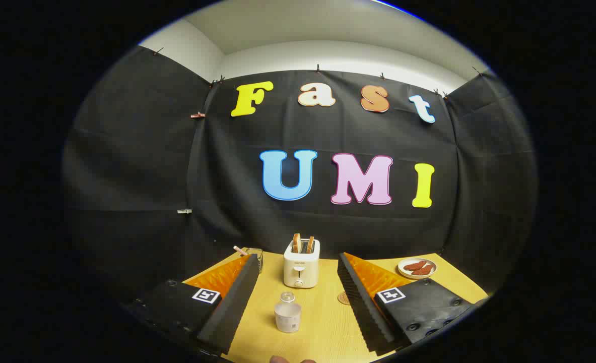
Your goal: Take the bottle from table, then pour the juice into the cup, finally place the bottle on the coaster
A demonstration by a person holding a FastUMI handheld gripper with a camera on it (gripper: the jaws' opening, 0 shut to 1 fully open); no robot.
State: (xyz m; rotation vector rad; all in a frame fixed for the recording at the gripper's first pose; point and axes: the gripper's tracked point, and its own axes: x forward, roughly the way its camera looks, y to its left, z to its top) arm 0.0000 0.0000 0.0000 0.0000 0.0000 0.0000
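A small clear bottle (287,311) with a clear cap and pale juice stands upright on the wooden table (323,322), between my two fingers and apart from both. My gripper (298,258) is open, its black ribbed pads (237,297) wide on either side. A round brown coaster (344,298) lies on the table just right of the bottle, partly hidden by the right finger. A glass cup (256,256) with a straw-like stick in it stands past the left fingertip, mostly hidden by it.
A cream toaster (302,269) with two slices of toast stands beyond the bottle at the table's middle. A white plate (417,267) with reddish-brown food sits at the far right. Fingertips of a hand (290,360) show at the table's near edge.
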